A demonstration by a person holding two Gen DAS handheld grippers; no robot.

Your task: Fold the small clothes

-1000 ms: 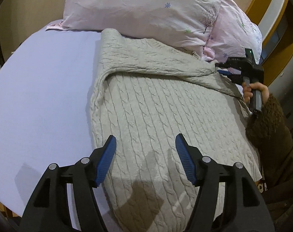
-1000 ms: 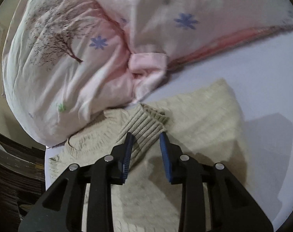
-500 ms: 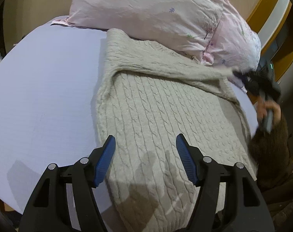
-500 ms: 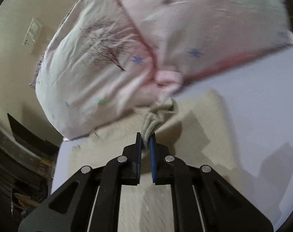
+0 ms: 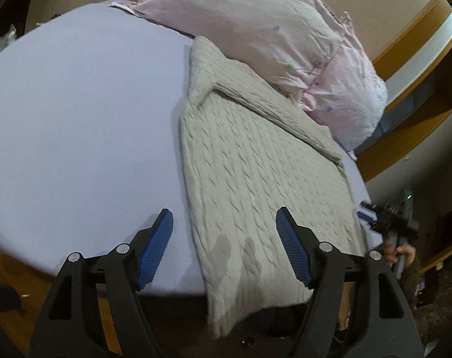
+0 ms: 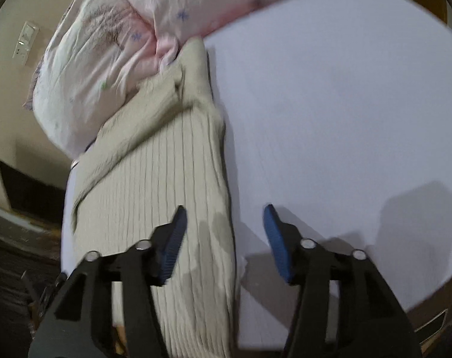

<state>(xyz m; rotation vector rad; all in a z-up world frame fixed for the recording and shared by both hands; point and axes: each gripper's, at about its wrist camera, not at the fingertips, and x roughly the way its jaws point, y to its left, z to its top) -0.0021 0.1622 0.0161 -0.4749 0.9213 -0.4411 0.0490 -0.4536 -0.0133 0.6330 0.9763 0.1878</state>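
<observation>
A beige cable-knit sweater (image 5: 256, 173) lies flat on the lilac bed sheet (image 5: 82, 125), one sleeve folded across its top, its hem hanging over the near bed edge. My left gripper (image 5: 224, 226) is open and empty, held above the sweater's hem end. In the right wrist view the sweater (image 6: 160, 197) lies lengthwise at the left. My right gripper (image 6: 223, 220) is open and empty, above the sweater's right edge and the sheet (image 6: 345, 113). The right gripper also shows in the left wrist view (image 5: 387, 220), off the bed's right side.
Pink floral pillows (image 5: 270, 38) lie at the head of the bed, touching the sweater's top; they also show in the right wrist view (image 6: 112, 44). A wooden bed edge (image 5: 11, 271) and dark floor lie below. A wall switch (image 6: 26, 41) is at the left.
My right gripper shut on the sleeve cuff, drew it across the sweater, let go and pulled back, and is now open. My left gripper stayed open and drew back toward the hem.
</observation>
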